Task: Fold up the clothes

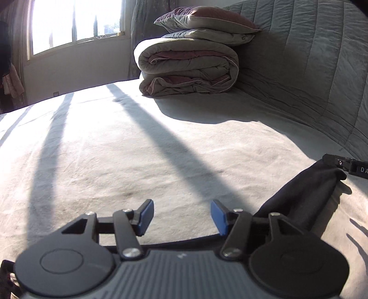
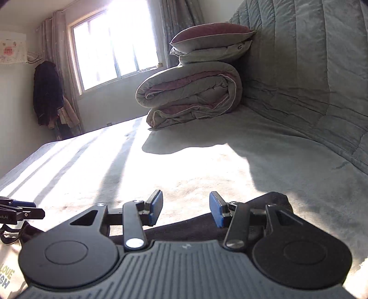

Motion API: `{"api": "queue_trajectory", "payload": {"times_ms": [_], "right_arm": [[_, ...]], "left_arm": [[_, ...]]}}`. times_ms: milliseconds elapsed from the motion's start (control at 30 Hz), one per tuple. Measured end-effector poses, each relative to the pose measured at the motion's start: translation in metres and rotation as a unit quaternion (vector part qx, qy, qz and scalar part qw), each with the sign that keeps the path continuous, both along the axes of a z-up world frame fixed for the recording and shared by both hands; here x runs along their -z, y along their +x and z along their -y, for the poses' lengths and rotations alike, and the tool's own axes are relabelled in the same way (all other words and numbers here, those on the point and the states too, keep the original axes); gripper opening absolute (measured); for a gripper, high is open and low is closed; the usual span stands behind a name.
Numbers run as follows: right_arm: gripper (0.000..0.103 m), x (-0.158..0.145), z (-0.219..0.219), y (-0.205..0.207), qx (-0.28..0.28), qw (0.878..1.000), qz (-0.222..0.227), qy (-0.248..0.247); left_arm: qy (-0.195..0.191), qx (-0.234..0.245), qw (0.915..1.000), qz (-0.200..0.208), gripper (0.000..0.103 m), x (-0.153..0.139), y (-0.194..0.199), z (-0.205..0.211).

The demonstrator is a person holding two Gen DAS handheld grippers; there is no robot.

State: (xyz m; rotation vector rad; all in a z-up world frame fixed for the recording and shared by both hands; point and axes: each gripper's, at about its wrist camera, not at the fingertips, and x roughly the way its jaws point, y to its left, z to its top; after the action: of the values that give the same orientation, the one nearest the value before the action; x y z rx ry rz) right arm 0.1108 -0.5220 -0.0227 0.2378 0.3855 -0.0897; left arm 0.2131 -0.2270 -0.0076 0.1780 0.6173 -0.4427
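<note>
Because folding needs a broad, flat surface, the work happens on a bed (image 1: 161, 149) whose pale, slightly napped cover lies smooth and sunlit, crossed by long shadows of the window (image 1: 76, 23) bars at the far left. Along the right side rises a grey-green quilted panel (image 1: 310, 69), stitched in soft vertical channels, and against it in the far corner sits a rolled duvet (image 1: 186, 69), puffy and grey with a mauve lining showing at its edges, topped by a pillow (image 1: 207, 18) in the same colours; they seem parked there to keep the middle of the bed free. The dark garment (image 1: 299, 202), a limp, matte black cloth, lies at the near right of the left wrist view, bunched into a ridge, with more of it running under both tools at the near edge. The left gripper (image 1: 181, 216) hangs just above the cover with its blue pads (image 1: 147, 216) spread and nothing between them. The right gripper (image 2: 186, 211) likewise stands parted over the garment's edge, pinching nothing. At the near left of the right wrist view a pale printed cloth (image 2: 9, 276) peeks in.
</note>
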Motion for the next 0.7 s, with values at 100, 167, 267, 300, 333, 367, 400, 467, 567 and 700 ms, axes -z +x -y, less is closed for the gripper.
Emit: {"api": "queue_trajectory", "payload": {"times_ms": [100, 167, 267, 300, 333, 367, 400, 467, 567, 700], "right_arm": [[0.049, 0.008, -0.024, 0.013, -0.039, 0.999, -0.009, -0.024], [0.049, 0.015, -0.037, 0.020, -0.057, 0.997, -0.017, -0.042], [0.049, 0.029, -0.050, 0.029, -0.077, 0.994, -0.044, -0.071], [0.049, 0.032, -0.053, 0.030, -0.079, 0.993, -0.050, -0.078], [0.049, 0.034, -0.055, 0.032, -0.081, 0.991, -0.056, -0.085], [0.049, 0.036, -0.056, 0.032, -0.082, 0.991, -0.060, -0.090], [0.049, 0.038, -0.056, 0.032, -0.082, 0.990, -0.064, -0.095], [0.049, 0.040, -0.054, 0.034, -0.079, 0.990, -0.068, -0.094], [0.049, 0.044, -0.052, 0.034, -0.077, 0.990, -0.076, -0.090], [0.049, 0.047, -0.050, 0.034, -0.076, 0.989, -0.084, -0.093]], "left_arm": [[0.030, -0.037, 0.9988, 0.011, 0.061, 0.004, 0.007, -0.037], [0.045, -0.049, 0.9978, 0.007, 0.063, 0.010, 0.015, -0.056], [0.044, -0.070, 0.9961, -0.030, 0.064, 0.027, 0.034, -0.081], [0.037, -0.073, 0.9957, -0.044, 0.064, 0.034, 0.040, -0.086], [0.029, -0.075, 0.9954, -0.053, 0.064, 0.039, 0.044, -0.090], [0.020, -0.073, 0.9956, -0.055, 0.064, 0.043, 0.045, -0.091], [0.011, -0.068, 0.9962, -0.054, 0.063, 0.046, 0.045, -0.091], [-0.006, -0.050, 0.9968, -0.061, 0.053, 0.050, 0.046, -0.086], [-0.019, -0.049, 0.9961, -0.070, 0.024, 0.054, 0.045, -0.078], [-0.034, -0.097, 0.9947, -0.007, 0.017, 0.050, 0.032, -0.080]]}}
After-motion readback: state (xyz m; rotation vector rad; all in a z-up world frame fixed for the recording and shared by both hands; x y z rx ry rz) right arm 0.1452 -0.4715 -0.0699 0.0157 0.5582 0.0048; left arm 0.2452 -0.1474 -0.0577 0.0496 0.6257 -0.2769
